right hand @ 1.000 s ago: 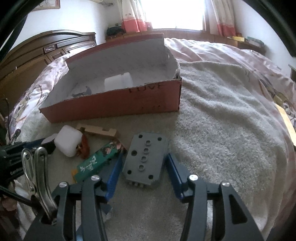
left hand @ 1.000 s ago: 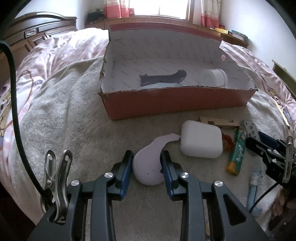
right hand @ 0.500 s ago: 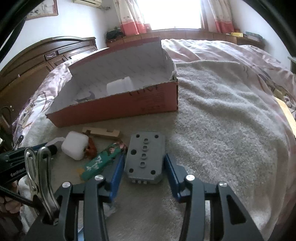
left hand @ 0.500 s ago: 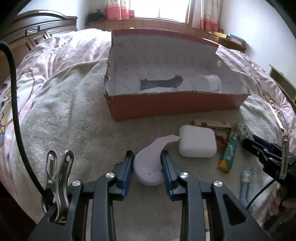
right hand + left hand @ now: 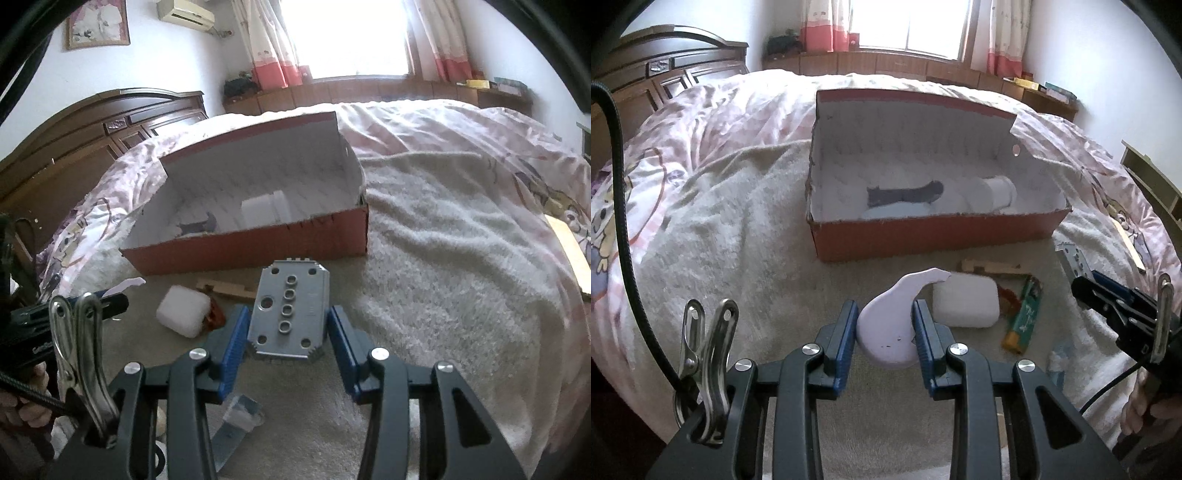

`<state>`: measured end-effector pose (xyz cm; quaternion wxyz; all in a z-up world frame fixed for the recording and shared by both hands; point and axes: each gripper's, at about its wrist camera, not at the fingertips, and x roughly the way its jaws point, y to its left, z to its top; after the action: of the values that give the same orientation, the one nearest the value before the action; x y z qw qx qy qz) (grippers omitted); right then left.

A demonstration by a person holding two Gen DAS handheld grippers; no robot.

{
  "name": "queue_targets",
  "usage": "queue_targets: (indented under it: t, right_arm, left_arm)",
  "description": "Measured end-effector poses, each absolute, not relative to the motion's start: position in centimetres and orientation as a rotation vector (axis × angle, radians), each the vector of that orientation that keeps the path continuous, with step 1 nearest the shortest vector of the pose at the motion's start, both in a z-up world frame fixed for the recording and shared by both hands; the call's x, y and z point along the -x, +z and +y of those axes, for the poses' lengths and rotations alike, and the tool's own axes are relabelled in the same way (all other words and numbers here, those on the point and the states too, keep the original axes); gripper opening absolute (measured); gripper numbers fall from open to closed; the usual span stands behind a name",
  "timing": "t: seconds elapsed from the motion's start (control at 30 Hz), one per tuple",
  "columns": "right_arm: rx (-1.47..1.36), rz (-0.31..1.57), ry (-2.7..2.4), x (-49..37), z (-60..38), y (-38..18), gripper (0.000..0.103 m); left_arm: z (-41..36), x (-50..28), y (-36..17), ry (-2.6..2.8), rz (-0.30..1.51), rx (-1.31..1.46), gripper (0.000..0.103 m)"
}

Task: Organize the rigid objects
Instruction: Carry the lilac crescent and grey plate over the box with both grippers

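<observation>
Left gripper (image 5: 885, 325) clamping a lilac teardrop-shaped piece (image 5: 892, 325) between blue pads, holding it clear above the beige blanket (image 5: 738, 229). Right gripper (image 5: 286, 328) gripping a grey perforated plate (image 5: 290, 314) by its side edges, likewise raised. Lying on the blanket beneath: a white block (image 5: 966, 302), a wooden piece (image 5: 991, 266), a green lighter (image 5: 1025, 314). Sitting beyond them toward the blanket's far edge: a red cardboard box (image 5: 934, 236), containing a dark grey part (image 5: 905, 194) and a white cylinder (image 5: 997, 188).
</observation>
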<state>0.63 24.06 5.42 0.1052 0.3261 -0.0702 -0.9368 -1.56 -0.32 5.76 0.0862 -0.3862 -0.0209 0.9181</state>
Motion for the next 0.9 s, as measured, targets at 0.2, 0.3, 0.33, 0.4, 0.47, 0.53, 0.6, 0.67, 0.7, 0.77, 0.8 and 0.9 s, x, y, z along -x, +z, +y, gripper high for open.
queue_targets:
  t: [0.2, 0.3, 0.33, 0.4, 0.47, 0.53, 0.6, 0.67, 0.7, 0.77, 0.8, 0.9]
  right_arm:
    - [-0.935, -0.202, -2.750, -0.3, 23.7, 6.3, 0.047]
    - [-0.926, -0.201, -2.745, 0.1, 23.6, 6.6, 0.047]
    - [-0.923, -0.202, -2.743, 0.2, 23.6, 6.7, 0.047]
    - [-0.918, -0.202, -2.743, 0.4, 23.6, 7.0, 0.047]
    - [-0.909, -0.199, -2.744, 0.8, 23.7, 7.3, 0.047]
    - [-0.899, -0.196, -2.746, 1.2, 23.7, 7.7, 0.047]
    - [-0.889, -0.193, -2.749, 1.6, 23.7, 8.0, 0.047]
    - [-0.875, -0.187, -2.755, 2.1, 23.7, 8.4, 0.047]
    - [-0.870, -0.186, -2.757, 2.3, 23.7, 8.6, 0.047]
    - [-0.854, -0.180, -2.763, 2.8, 23.6, 9.0, 0.047]
    - [-0.849, -0.178, -2.765, 3.1, 23.6, 9.2, 0.047]
    - [-0.831, -0.163, -2.775, 3.9, 23.5, 9.7, 0.047]
  left_arm:
    - [-0.1, 2.3, 7.0, 2.749, -0.048, 1.114, 0.031]
    - [-0.1, 2.7, 7.5, 2.755, -0.044, 1.096, 0.031]
    - [0.0, 2.8, 7.6, 2.756, -0.043, 1.089, 0.031]
    - [0.1, 3.3, 8.0, 2.761, -0.038, 1.077, 0.031]
    - [0.3, 3.6, 8.3, 2.763, -0.033, 1.070, 0.031]
    - [0.4, 4.0, 8.5, 2.764, -0.026, 1.062, 0.031]
    - [0.6, 4.6, 8.9, 2.768, -0.019, 1.050, 0.031]
    - [0.8, 5.2, 9.2, 2.773, -0.012, 1.037, 0.031]
    - [0.9, 5.5, 9.4, 2.777, -0.006, 1.030, 0.031]
    - [1.0, 6.1, 9.7, 2.782, -0.001, 1.021, 0.031]
    - [1.1, 6.4, 9.8, 2.783, 0.000, 1.017, 0.031]
    - [1.3, 7.3, 10.1, 2.785, 0.007, 1.006, 0.031]
